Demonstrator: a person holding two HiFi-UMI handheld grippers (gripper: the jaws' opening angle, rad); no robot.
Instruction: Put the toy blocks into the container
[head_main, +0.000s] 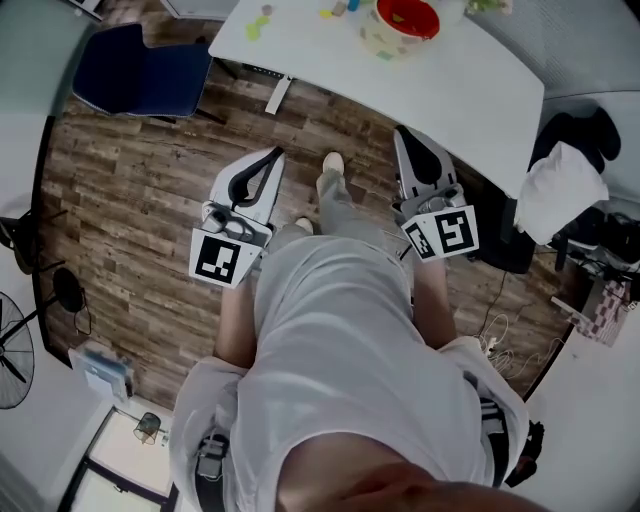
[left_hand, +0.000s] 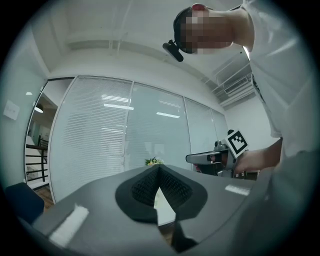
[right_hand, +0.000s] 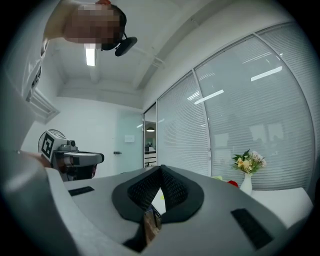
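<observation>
We hold the left gripper (head_main: 276, 153) and the right gripper (head_main: 399, 131) at waist height, each with its jaws pressed together on nothing. We judge this suits standing back from the table (head_main: 450, 85) with no reach begun. Farther off, the toy blocks (head_main: 256, 28) lie loose on the tabletop, apart from the container (head_main: 376, 40); we cannot tell whether its red inside holds any blocks.
</observation>
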